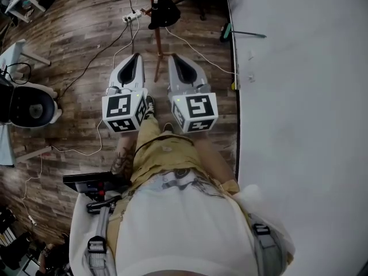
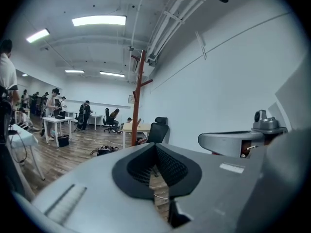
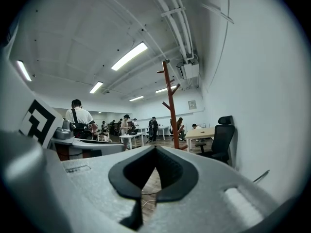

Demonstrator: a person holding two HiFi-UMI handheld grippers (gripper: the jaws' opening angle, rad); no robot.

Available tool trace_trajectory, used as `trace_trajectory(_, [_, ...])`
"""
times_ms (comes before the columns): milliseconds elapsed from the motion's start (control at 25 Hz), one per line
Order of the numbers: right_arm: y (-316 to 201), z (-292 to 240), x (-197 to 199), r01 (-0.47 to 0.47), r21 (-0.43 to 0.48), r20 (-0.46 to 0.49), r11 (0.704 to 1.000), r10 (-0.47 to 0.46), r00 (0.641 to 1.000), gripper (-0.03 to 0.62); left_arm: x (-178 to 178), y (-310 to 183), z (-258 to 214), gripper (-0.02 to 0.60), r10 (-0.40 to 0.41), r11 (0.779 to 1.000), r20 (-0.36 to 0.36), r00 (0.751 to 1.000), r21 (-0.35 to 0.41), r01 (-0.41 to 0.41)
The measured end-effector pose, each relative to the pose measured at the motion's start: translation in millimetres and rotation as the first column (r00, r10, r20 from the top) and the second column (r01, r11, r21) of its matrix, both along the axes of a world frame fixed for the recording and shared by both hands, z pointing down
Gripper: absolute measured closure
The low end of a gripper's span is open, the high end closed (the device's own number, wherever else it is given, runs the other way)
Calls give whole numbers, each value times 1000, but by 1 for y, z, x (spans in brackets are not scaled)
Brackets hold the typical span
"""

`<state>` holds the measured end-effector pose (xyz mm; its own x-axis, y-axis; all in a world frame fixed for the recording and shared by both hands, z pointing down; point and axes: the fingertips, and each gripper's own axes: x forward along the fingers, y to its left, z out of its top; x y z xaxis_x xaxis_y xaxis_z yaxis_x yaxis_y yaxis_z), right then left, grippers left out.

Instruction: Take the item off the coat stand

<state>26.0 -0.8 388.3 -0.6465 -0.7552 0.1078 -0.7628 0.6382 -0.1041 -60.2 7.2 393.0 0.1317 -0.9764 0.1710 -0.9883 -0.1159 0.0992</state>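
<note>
The left gripper [image 1: 135,56] and right gripper [image 1: 175,57] hang side by side in front of the person. Both are aimed at the stand [image 1: 156,39], which rises from the wood floor [image 1: 80,45] well ahead, near the white wall. Each tool has its jaws pressed together at the tips with nothing between them. Where the item hangs is unsure. The upper pegs [image 3: 173,88] look bare in both gripper views. The only candidate is a dark shape [image 1: 165,11] just beside the pole in the head view, and that may equally be the chair [image 2: 158,129] behind it. If it is the item, it looks soft and rounded, perhaps a cap or small bag. That would make it light and limp rather than stiff, unlikely to break, but apt to sag or swing once freed. The best hold would be a loop, strap or brim close to its peg, pinched firmly and lifted upward to clear the peg before drawing away. The jaws must spread first.
</note>
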Motion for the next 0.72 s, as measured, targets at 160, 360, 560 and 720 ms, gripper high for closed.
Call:
trace_trajectory(160, [-29,-4,-5,-30,3,-1,1000,30,1000,597,-7,-28,-8,583,23,1000,5,1000,17,-23])
trace_trajectory(360, [-68,-6,-25,-39,-10,15,999,39,999,597,-27,-65,-8,583,37,999,-3,999,13,-37])
trace_trajectory(560, [-105,-10,-57,-15,-5,28,1000,16,999,597,-50,-104,-3,583,50,999,-14,999,0,-50])
trace_trajectory(720, [-134,-1,-72,-35,-34,14,999,36,999,597,-66,-133,1,583,69,997,-27,997,-19,-70])
